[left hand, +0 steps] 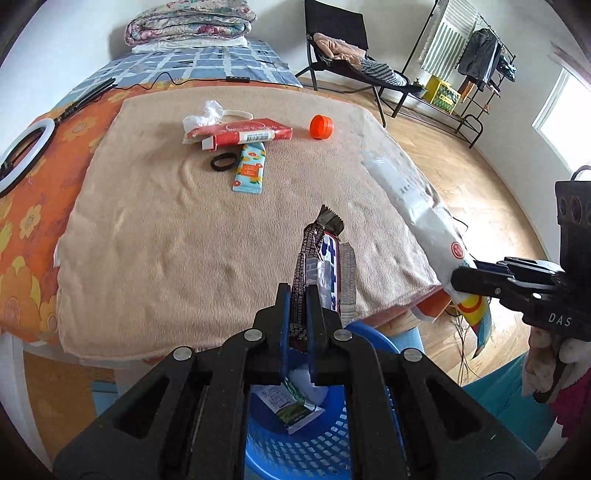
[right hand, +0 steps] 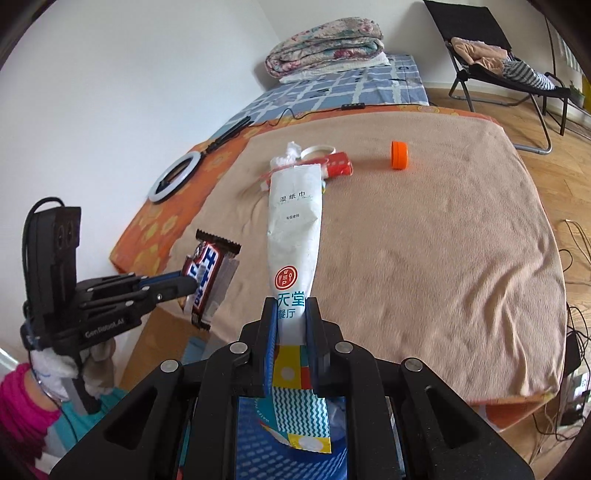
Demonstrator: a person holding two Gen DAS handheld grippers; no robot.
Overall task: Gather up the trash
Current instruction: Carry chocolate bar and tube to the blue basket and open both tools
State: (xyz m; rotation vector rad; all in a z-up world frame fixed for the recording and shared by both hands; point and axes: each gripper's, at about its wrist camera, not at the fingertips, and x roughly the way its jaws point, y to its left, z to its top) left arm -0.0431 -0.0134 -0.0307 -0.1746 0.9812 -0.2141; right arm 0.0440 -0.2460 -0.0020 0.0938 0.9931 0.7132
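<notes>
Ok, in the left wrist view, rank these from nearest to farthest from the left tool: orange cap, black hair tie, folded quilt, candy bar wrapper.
1. Candy bar wrapper: clamped in the left tool itself.
2. Black hair tie: mid-blanket, left of centre.
3. Orange cap: farther back, to the right.
4. Folded quilt: on the bed at the far wall.
</notes>
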